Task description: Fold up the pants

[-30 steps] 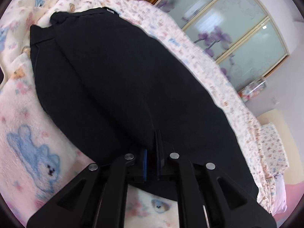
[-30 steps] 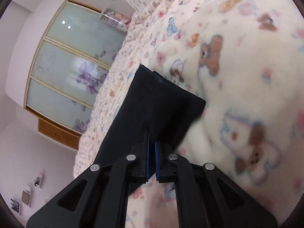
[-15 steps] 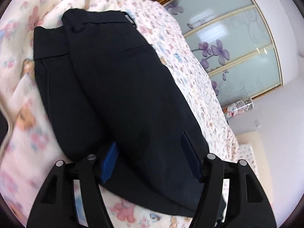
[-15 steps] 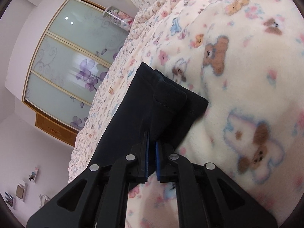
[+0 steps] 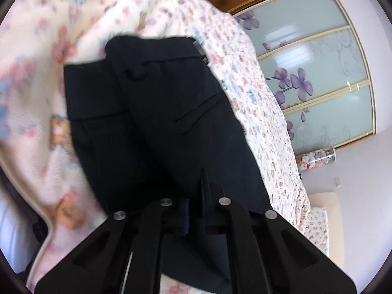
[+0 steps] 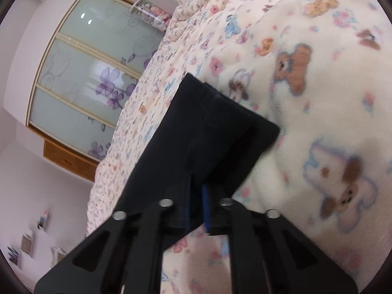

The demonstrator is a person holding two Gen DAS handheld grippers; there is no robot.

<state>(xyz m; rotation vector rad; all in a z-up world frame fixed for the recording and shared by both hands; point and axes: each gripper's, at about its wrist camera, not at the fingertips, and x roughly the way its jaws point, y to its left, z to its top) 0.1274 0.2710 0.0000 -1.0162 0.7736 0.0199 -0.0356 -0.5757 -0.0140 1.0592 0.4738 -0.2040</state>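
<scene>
Pants (image 5: 156, 127) lie on the bear-print blanket (image 6: 318, 127), already folded lengthwise with one leg over the other, waistband at the far end. Left gripper (image 5: 194, 210) and right gripper (image 6: 196, 208) are each closed on dark fabric at the near edge, apparently pinching it. The crosswise fold remains.

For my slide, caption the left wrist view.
Left gripper shut on dark folded fabric pants atop a teddy-bear-print fleece blanket.
</scene>
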